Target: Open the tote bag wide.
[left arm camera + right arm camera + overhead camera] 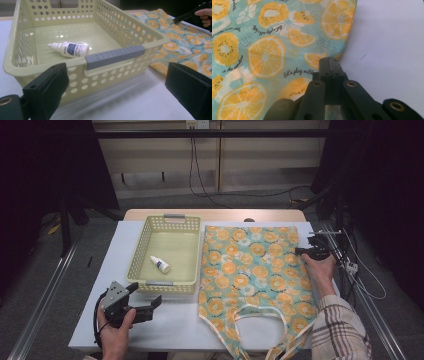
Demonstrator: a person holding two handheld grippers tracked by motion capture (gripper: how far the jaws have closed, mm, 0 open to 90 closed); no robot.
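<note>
The right gripper [331, 65] is clamped on the fruit-print apron's [250, 270] edge while the left gripper [145, 302] waits with jaws apart near the basket [165, 217], so the grasping step looks done and a careful lift or fold comes next

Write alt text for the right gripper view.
The right gripper, jaws shut, pinches the edge of a teal apron printed with orange slices and kiwis, lying flat on a white table.
</note>
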